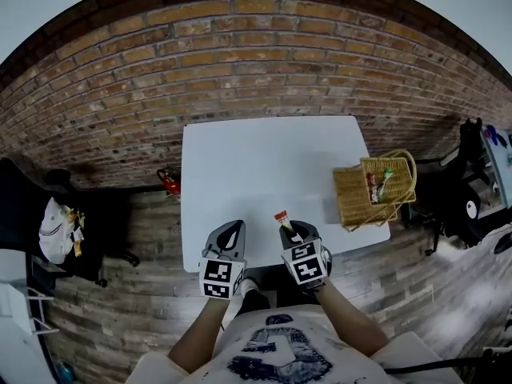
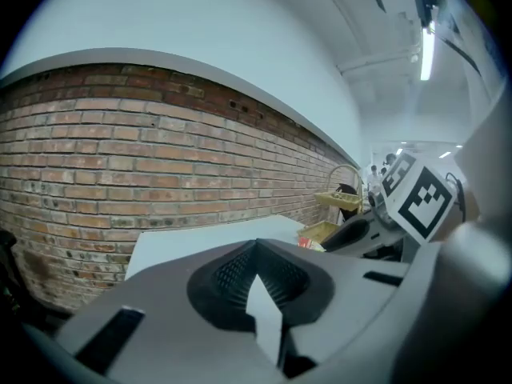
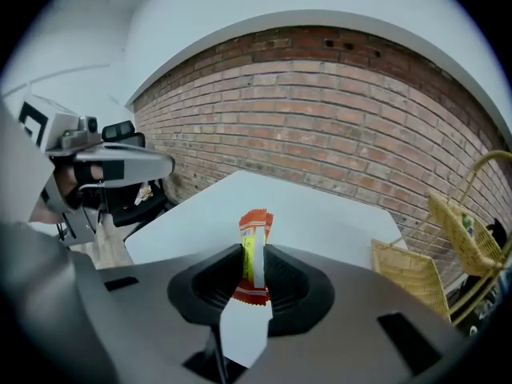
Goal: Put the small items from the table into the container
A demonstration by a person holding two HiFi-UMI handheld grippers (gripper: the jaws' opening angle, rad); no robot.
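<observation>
Looking down in the head view: right gripper (image 1: 290, 229) over the near edge of the white surface (image 1: 256, 158), pinching a small orange sachet (image 1: 282, 216); wicker basket (image 1: 352, 202) well apart at the right edge. Left gripper view: left gripper (image 2: 254, 282) clamped together, empty. Right gripper view: sachet upright, nipped across its flat faces low down; likely light, floppy, slick film.
</observation>
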